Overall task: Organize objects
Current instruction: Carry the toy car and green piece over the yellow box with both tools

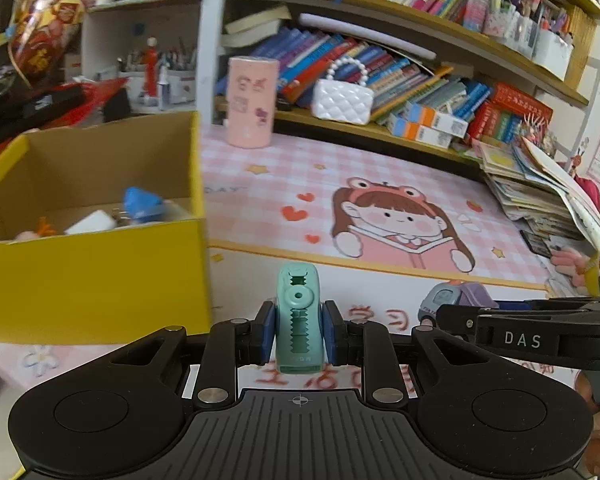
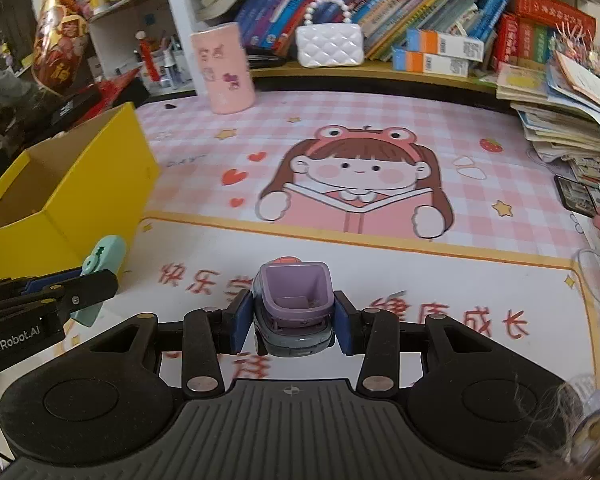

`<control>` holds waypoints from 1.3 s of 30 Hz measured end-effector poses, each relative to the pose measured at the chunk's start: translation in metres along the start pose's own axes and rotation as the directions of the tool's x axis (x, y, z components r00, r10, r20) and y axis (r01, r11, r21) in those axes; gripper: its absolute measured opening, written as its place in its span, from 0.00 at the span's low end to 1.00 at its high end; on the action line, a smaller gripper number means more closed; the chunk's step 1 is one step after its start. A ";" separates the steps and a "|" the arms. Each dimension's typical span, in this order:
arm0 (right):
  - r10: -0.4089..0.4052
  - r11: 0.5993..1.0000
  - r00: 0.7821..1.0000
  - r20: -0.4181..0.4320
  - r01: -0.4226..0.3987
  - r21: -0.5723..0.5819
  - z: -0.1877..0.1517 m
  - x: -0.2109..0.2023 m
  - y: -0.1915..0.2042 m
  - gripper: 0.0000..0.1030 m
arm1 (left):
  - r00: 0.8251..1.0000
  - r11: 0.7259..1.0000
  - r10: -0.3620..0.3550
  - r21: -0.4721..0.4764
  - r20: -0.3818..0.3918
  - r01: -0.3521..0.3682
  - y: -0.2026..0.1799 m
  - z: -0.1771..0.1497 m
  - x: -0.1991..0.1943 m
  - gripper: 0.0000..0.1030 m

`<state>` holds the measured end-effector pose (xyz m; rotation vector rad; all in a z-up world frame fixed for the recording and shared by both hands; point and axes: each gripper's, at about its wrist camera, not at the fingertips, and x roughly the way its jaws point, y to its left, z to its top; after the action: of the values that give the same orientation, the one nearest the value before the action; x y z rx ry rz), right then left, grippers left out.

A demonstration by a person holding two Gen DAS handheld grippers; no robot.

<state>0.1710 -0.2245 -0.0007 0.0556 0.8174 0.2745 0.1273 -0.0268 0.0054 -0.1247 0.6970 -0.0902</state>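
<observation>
My left gripper (image 1: 299, 330) is shut on a mint-green correction-tape dispenser (image 1: 299, 320), held upright between the blue pads just right of the yellow cardboard box (image 1: 92, 280). That dispenser (image 2: 102, 260) and the left gripper also show at the left of the right wrist view. My right gripper (image 2: 293, 322) is shut on a small toy car (image 2: 294, 308) with a purple tub on a grey body, held above the pink cartoon desk mat (image 2: 380, 184). The car (image 1: 448, 300) peeks out behind the right gripper's arm in the left wrist view. Inside the box lie a blue item (image 1: 142, 204) and other small things.
A pink cylindrical tin (image 2: 224, 72) stands at the back of the mat. A white quilted purse (image 2: 330, 44) and rows of books sit on the shelf behind. A tall stack of booklets (image 2: 564, 120) and a phone (image 2: 576, 196) crowd the right edge.
</observation>
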 end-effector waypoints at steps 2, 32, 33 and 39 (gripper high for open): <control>0.006 1.000 1.000 0.005 -0.006 -0.009 -0.004 -0.004 0.011 0.38 | 1.000 1.000 0.004 -0.006 0.004 -0.004 0.008 -0.006 -0.010 0.22; 0.106 0.983 0.993 -0.047 -0.112 -0.144 -0.103 -0.054 0.187 0.38 | 0.996 0.994 0.085 -0.075 0.002 -0.085 0.130 -0.090 -0.135 0.22; 0.112 0.982 0.992 -0.051 -0.118 -0.147 -0.106 -0.054 0.192 0.38 | 0.996 0.993 0.088 -0.075 0.001 -0.087 0.134 -0.092 -0.138 0.22; 0.131 0.977 0.989 -0.064 -0.140 -0.163 -0.114 -0.055 0.213 0.38 | 0.995 0.992 0.101 -0.081 0.007 -0.100 0.149 -0.100 -0.150 0.22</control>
<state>0.0052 -0.0398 -0.0070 -0.0540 0.8414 0.4740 -0.0456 0.1304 0.0027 -0.1667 0.6953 0.0355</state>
